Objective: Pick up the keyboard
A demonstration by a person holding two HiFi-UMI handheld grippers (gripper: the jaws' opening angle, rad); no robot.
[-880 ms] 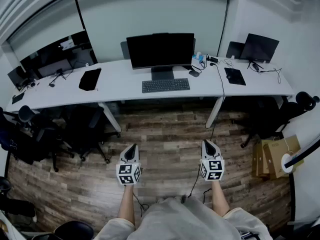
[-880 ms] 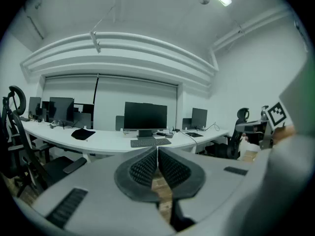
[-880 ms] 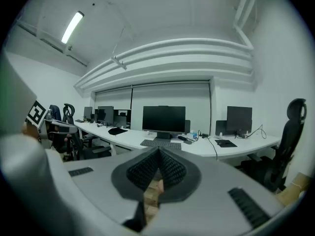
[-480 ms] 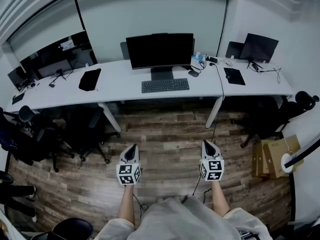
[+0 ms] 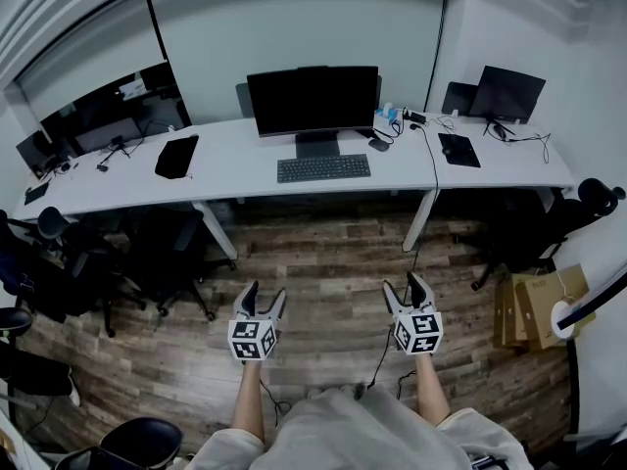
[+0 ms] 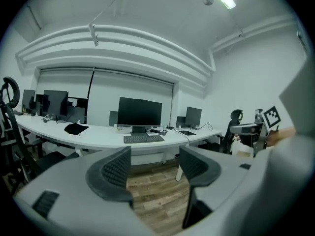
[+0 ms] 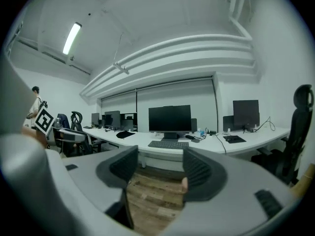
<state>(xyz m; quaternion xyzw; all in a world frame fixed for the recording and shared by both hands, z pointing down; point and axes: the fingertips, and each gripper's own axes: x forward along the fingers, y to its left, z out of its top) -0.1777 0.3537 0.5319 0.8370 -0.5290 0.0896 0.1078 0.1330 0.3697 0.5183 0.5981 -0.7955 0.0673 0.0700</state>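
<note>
The keyboard (image 5: 323,167) lies long axis along the desk (image 5: 245,169), seemingly flat; left tool (image 5: 265,292) and right tool (image 5: 403,284) gape empty.

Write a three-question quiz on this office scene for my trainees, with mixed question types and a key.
1. True or false: the keyboard lies on the desk in front of the monitor.
2. Between the fingers of the left gripper is: A the keyboard, B the monitor, C nothing.
3. Which gripper is nearer the cardboard boxes?

Key: 1 true. 2 C. 3 the right gripper.
</note>
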